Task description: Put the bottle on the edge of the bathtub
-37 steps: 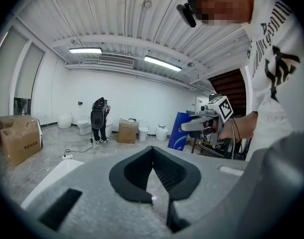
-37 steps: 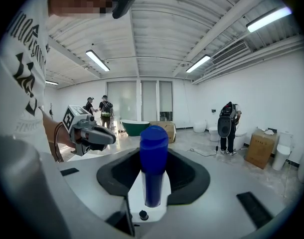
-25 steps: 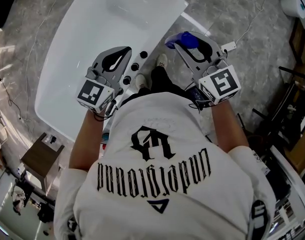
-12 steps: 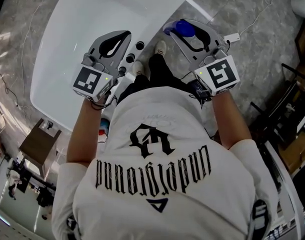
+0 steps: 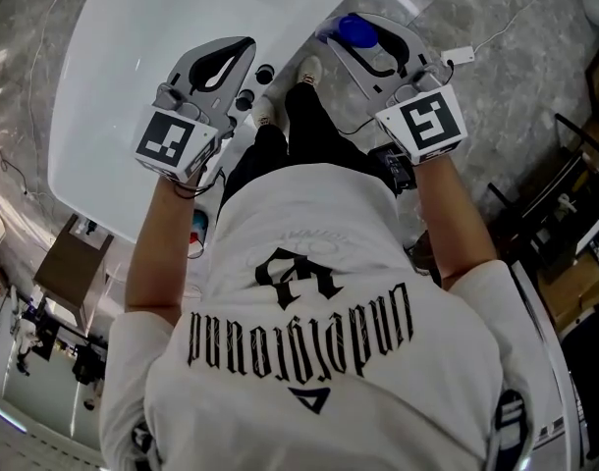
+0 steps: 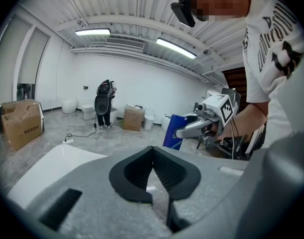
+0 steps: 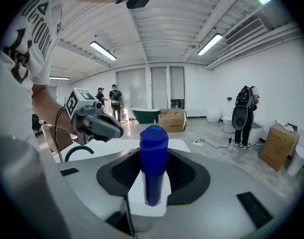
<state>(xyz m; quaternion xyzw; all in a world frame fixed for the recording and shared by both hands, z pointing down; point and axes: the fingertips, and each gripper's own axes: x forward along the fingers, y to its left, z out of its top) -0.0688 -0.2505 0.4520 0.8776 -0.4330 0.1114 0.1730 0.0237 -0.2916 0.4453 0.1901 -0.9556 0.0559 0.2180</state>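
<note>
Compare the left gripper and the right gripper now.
The left gripper has its jaws together and empty; the right gripper clamps a blue bottle. The left gripper is above the white bathtub; the right gripper is beside its corner. Both have grey bodies.

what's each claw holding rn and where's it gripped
The right claw holds the blue bottle by its lower body, with the top standing clear. The left claw is shut and holds nothing.

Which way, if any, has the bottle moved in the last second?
No: the blue bottle in the right gripper keeps about the same gap to the bathtub rim; only the head view shifted.
</note>
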